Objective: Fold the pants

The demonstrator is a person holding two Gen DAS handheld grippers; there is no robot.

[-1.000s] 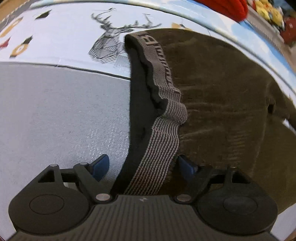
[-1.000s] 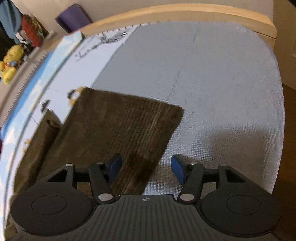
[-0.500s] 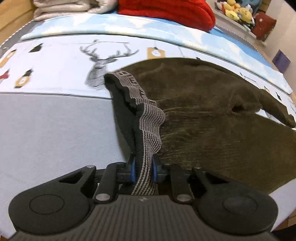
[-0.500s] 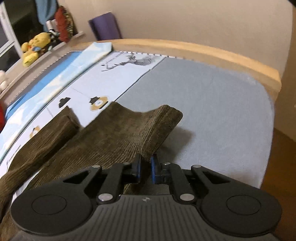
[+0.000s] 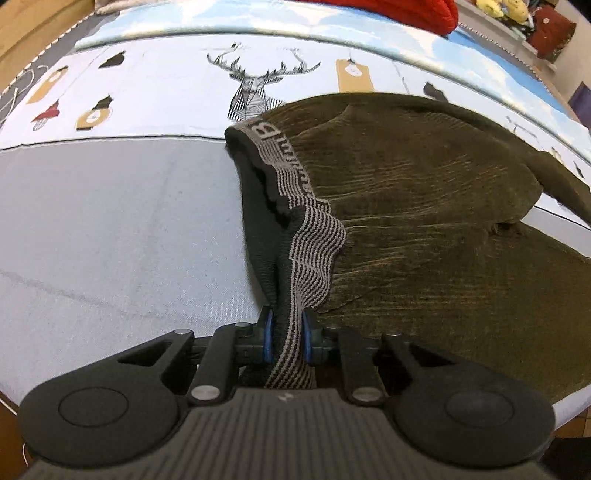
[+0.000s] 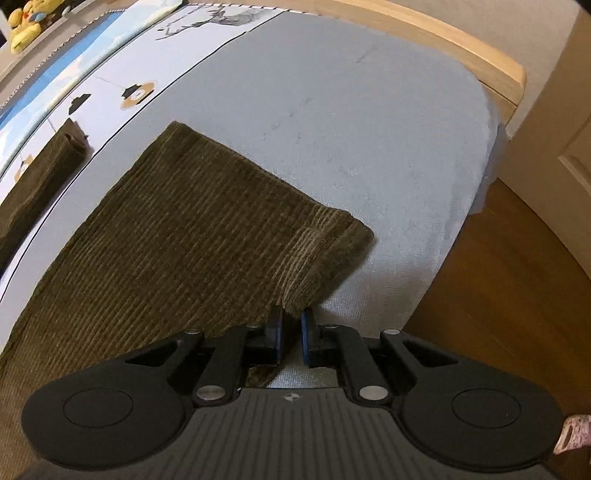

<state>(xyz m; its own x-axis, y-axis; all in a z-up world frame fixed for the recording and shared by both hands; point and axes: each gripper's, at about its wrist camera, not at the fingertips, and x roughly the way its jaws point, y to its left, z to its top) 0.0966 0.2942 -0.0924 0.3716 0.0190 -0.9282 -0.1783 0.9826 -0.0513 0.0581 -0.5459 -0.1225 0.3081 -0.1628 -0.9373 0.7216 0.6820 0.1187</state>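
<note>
Olive corduroy pants lie across the bed. My left gripper is shut on their striped grey elastic waistband, lifting its near end off the sheet. In the right wrist view, one pant leg lies flat, its cuff hem toward me. My right gripper is shut on the near corner of that cuff. The other leg lies farther left.
The bed has a grey sheet and a printed blanket with a deer drawing. A red cushion lies at the far side. A wooden bed frame and wood floor border the mattress on the right.
Both grippers went from open, straddling the waistband and the cuff, to shut on them. The waistband end and the cuff corner are now raised slightly.
</note>
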